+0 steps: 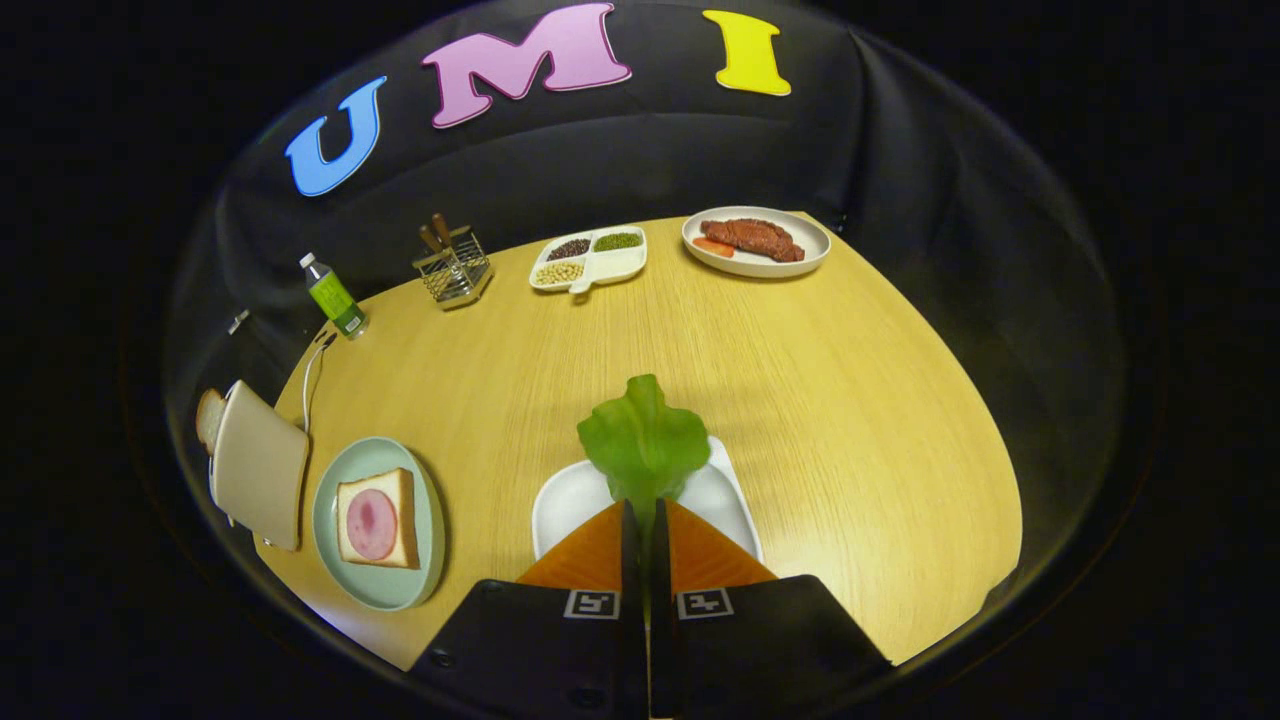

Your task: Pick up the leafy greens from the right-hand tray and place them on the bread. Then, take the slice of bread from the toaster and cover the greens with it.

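My gripper (645,512) is shut on the stem of the leafy greens (645,440), which stick up ahead of the fingertips over the white tray (565,500). To the left of the tray sits a pale green plate (425,500) with a bread slice (400,490) topped by a round pink ham slice (372,523). Further left stands the toaster (258,465), with another bread slice (209,418) poking out of its far side.
Across the wooden table (800,380) stand a green-labelled bottle (333,296), a wire holder (455,268) with utensils, a divided dish (590,258) of beans and a plate (757,241) with meat. A white cable (312,375) runs from the toaster.
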